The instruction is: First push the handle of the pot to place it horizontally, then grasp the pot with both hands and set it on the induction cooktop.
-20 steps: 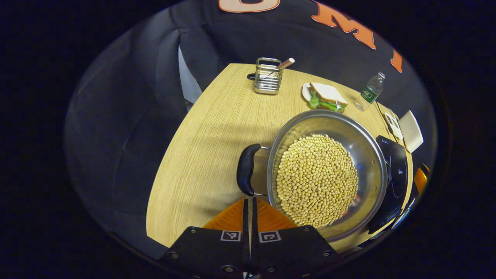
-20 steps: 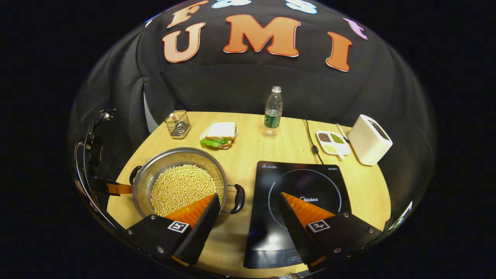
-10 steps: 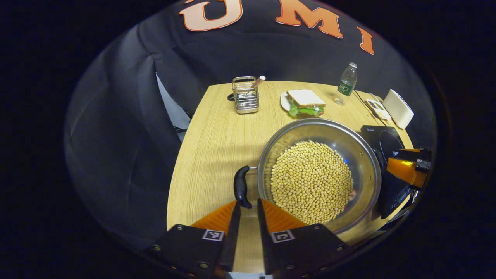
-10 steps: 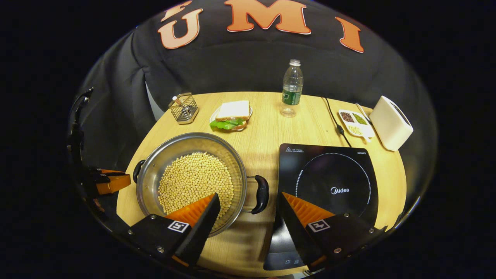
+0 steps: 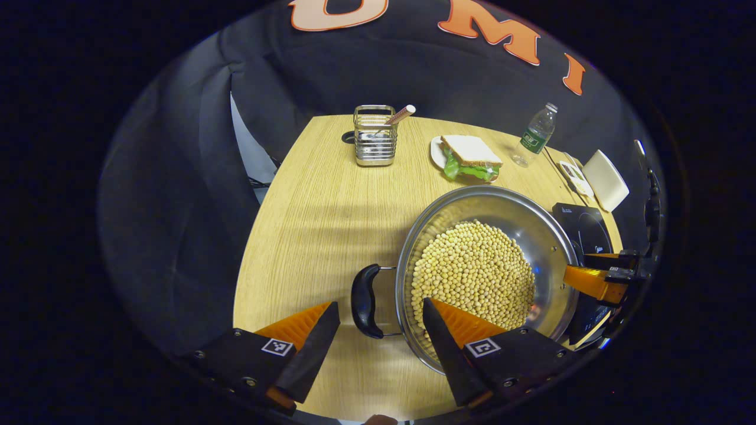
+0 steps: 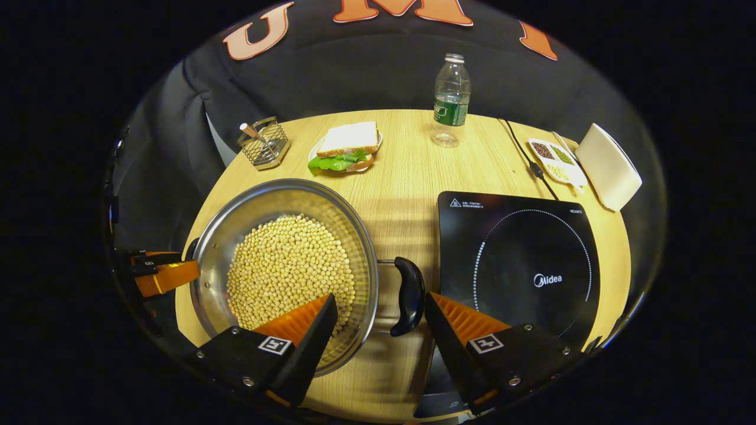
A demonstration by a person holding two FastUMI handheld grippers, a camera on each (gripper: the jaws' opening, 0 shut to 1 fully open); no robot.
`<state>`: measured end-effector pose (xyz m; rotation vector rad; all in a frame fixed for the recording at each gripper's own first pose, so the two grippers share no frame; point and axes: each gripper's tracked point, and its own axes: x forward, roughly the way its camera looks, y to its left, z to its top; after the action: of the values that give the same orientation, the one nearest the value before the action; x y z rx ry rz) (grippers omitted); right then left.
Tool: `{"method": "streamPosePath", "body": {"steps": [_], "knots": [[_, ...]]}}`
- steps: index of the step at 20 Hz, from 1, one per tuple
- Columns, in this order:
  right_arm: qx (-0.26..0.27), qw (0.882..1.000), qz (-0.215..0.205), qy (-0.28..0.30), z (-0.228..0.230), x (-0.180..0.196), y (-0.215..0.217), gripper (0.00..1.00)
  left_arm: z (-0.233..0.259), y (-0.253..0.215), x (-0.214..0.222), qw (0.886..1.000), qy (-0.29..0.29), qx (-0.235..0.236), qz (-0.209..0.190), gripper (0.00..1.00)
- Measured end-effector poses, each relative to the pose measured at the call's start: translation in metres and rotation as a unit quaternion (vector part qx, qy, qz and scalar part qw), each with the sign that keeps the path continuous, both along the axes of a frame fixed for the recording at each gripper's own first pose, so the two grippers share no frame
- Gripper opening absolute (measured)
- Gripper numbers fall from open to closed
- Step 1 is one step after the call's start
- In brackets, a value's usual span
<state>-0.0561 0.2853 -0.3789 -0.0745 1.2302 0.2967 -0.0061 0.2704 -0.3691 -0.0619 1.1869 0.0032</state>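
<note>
Both grippers (image 5: 378, 310) (image 6: 381, 304) are open around the pot (image 6: 283, 265) handles; an uneven grip may spill the beans (image 5: 472, 274).

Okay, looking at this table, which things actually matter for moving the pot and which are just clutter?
For the job:
pot of beans
pot handles
induction cooktop
left gripper, jaws open
right gripper, jaws open

Just lying about:
sandwich
water bottle
wire holder
divided dish
white box
</note>
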Motion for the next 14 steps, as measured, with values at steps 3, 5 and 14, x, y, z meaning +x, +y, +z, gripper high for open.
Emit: {"method": "streamPosePath", "body": {"steps": [3,5,14], "knots": [[-0.004,1.000,-0.004,0.011,-0.011,-0.002,0.000,0.92,-0.011,0.009,0.004,1.000,-0.014,0.010,0.000,0.90],[-0.003,1.000,-0.011,0.011,-0.016,-0.002,0.001,0.89,-0.017,0.004,0.007,1.000,-0.023,0.000,0.006,0.90],[-0.014,0.999,-0.024,-0.024,-0.030,0.005,-0.005,0.68,-0.041,-0.002,0.001,0.999,-0.035,-0.002,0.021,0.89]]}}
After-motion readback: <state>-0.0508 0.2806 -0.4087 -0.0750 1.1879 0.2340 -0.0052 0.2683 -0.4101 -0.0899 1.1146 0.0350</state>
